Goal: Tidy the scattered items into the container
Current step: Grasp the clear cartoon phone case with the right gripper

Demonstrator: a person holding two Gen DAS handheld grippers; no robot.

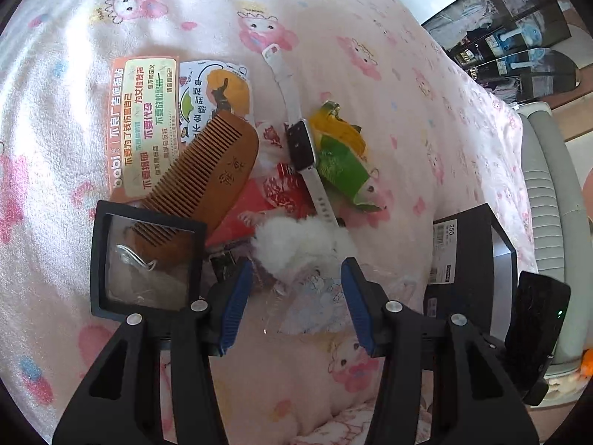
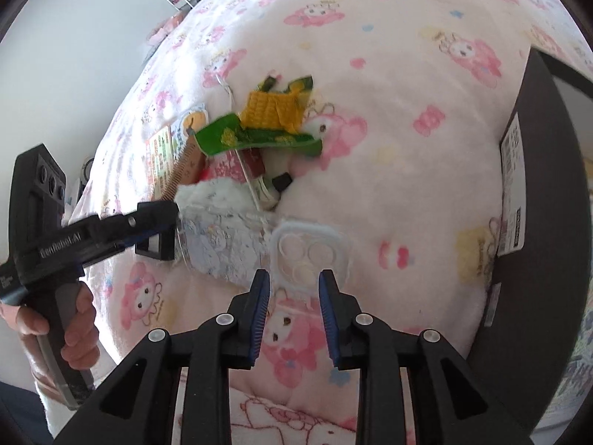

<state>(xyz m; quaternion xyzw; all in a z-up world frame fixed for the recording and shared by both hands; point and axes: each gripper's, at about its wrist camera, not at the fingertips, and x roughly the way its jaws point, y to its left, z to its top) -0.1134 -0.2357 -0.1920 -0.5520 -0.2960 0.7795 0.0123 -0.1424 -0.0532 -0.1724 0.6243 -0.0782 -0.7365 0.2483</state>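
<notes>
Scattered items (image 1: 237, 170) lie heaped on the bed (image 1: 389, 37); container (image 1: 478, 252) waits at three o'clock. Left gripper (image 1: 296, 289), fingers apart, straddles the white pompom (image 1: 300, 244) for pickup; right gripper (image 2: 294, 289), also apart, faces the clear case (image 2: 307, 256).

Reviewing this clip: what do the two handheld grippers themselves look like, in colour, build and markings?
Both are black plastic. The left gripper and right gripper each have two fingers with ribbed blue pads and round silver screw heads. From the right wrist view, the left unit's body carries white lettering, with a grey handle in the person's bare hand. No cables visible.
</notes>
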